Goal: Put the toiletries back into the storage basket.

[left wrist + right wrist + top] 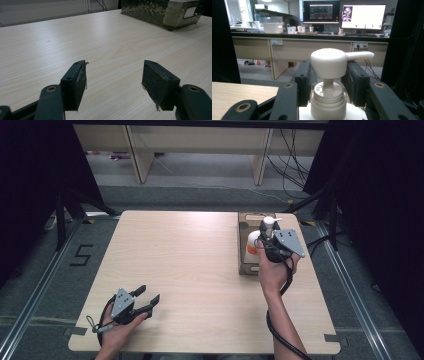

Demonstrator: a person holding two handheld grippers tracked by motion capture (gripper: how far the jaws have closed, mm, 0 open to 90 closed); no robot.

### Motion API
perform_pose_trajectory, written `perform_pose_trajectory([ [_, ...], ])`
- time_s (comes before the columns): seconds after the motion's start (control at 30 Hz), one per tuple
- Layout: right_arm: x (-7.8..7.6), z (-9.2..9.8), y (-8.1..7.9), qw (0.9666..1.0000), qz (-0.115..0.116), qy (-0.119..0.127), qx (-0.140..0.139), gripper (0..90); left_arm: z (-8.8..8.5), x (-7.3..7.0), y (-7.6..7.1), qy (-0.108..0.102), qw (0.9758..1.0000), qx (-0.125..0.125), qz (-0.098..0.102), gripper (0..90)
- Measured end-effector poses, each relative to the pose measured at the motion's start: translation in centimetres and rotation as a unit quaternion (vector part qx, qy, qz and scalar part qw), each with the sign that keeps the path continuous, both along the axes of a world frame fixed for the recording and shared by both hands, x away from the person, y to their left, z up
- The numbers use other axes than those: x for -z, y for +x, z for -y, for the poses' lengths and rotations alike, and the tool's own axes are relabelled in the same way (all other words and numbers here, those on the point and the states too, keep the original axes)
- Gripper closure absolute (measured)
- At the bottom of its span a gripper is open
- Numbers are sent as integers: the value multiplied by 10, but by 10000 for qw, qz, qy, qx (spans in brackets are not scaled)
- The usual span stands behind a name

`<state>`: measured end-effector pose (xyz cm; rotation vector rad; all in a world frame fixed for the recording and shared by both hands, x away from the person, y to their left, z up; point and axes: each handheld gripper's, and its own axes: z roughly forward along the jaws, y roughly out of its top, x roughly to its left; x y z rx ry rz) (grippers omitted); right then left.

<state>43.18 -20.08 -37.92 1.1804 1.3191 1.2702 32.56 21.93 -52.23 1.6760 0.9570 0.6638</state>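
Right hand-held gripper [267,239] is over the far right part of the bench [200,270], jaws pinching the neck of a white pump bottle [256,242], one jaw on each side just under the pump head [329,62]. In the right gripper view the pads sit tight against the collar, spout pointing to that view's right. The bottle stands upright in or just over a brown cardboard box [247,265]; I can't tell whether its base rests on the box floor. The box lies near the bench's right edge, with its far end close to the far edge.

Left hand-held gripper [137,302] is at the near left corner, low over the bench, jaws spread with nothing between them. In the left gripper view both pads [80,85] are frayed at the edges, with bare wood showing in the gap. It sits close to the near edge, with a little margin to the left edge.

Open room: the whole middle and left of the bench is bare wood between the two hands. The two grippers are well apart. A narrow strip of bench is left between the box and the right edge.
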Motion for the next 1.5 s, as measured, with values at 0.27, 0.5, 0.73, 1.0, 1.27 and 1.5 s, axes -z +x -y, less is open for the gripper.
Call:
perform_pose_trajectory([
  [0.27, 2, 0, 0, 10000, -37, 27, -20, 604, 0, 0, 0, 7, 10000, 5, -3, 356],
  [0.5, 2, 1, 0, 10000, -29, 27, 6, 603, 0, 0, 0, 15, 10000, 9, 3, 356],
  [0.73, 2, 2, -1, 10000, -54, -29, 23, 601, 0, 0, 0, 23, 10000, 17, 10, 356],
  [1.0, 1, 2, -2, 10000, -38, -35, 20, 603, 0, 0, 0, 18, 10000, 14, 6, 356],
  [1.27, -2, -1, -1, 10000, -22, -15, -3, 605, 0, 0, 0, 9, 10000, 11, -8, 355],
  [1.5, -5, -5, -1, 10000, -3, -50, -55, 605, 0, 0, 0, 14, 10000, 17, -6, 355],
])
